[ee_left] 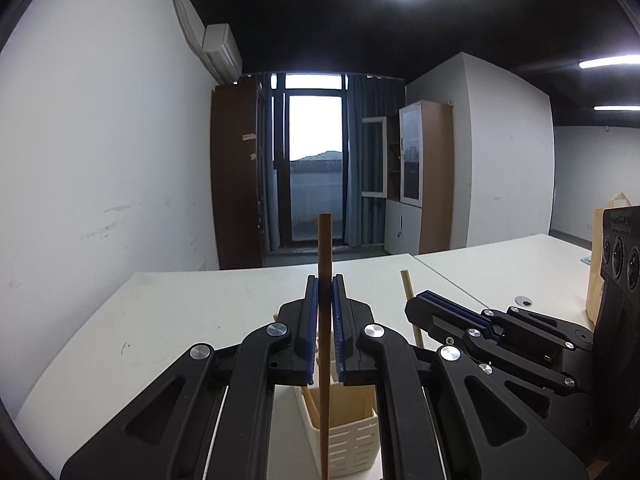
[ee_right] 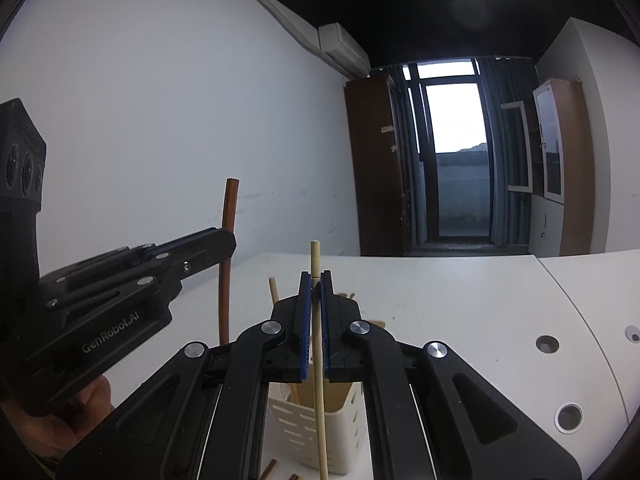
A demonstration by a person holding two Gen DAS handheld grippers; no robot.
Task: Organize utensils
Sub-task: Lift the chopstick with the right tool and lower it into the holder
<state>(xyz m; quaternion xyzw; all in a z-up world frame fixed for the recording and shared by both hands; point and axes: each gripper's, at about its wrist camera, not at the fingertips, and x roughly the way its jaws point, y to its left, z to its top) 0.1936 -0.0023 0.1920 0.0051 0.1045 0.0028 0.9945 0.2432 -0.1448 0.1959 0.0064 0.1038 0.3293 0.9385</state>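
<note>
Left gripper [ee_left: 325,292] pinches a dark brown chopstick [ee_left: 325,248] between its blue pads [ee_left: 313,320], stick held upright, top end well above the fingertips, lower end running down past the frame bottom in front of the cream utensil holder [ee_left: 352,436]. We see the holder sitting on the white table [ee_left: 180,312], slotted walls, with light wooden sticks inside.

Right gripper [ee_right: 315,280] is clamped on a pale bamboo chopstick [ee_right: 315,256], also upright, directly over the same holder [ee_right: 312,432]. Another pale stick [ee_right: 274,288] pokes up just beside the right gripper's left finger; we cannot tell what it rests in. Two brown stick ends [ee_right: 269,470] lie on the table near the holder's base.

Both grippers are near each other, side by side over the holder. From the right wrist view we see the left gripper's body with the brown chopstick [ee_right: 228,240] in it.
</note>
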